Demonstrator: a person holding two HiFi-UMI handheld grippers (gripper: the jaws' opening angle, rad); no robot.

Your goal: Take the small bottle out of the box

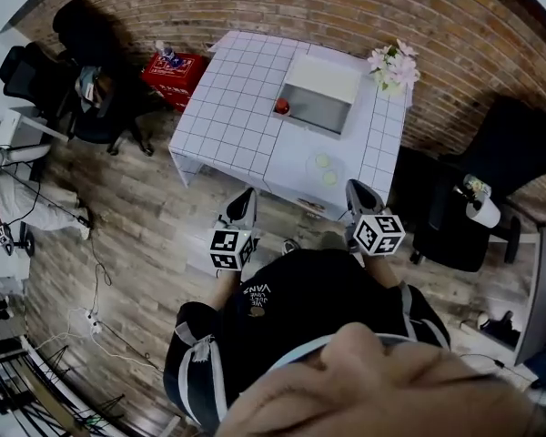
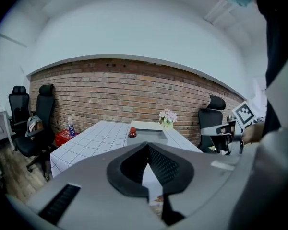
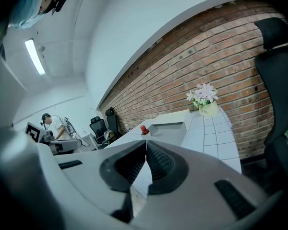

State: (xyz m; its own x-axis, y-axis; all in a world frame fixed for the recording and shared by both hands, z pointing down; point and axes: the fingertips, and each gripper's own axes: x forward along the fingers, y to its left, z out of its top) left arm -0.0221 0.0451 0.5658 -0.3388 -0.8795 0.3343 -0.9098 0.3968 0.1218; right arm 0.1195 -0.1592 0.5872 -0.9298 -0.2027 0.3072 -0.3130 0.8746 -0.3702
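Observation:
A small red bottle (image 1: 281,106) stands at the left edge of an open grey box (image 1: 320,107) on the white gridded table (image 1: 237,107); whether it is inside the box I cannot tell. Both grippers hang close to the person's body, short of the table's near edge. The left gripper (image 1: 247,195) is shut and empty, and so is the right gripper (image 1: 356,188). In the left gripper view the jaws (image 2: 148,147) meet, with the bottle (image 2: 132,132) and box (image 2: 149,134) far ahead. The right gripper view shows its jaws (image 3: 146,150) together, the bottle (image 3: 144,130) beside the box (image 3: 169,128).
A pot of pink flowers (image 1: 393,66) sits at the table's far right corner, and two pale round things (image 1: 326,169) near its front edge. A red crate (image 1: 175,71) is on the floor at the left. Black office chairs (image 1: 91,89) (image 1: 478,189) flank the table.

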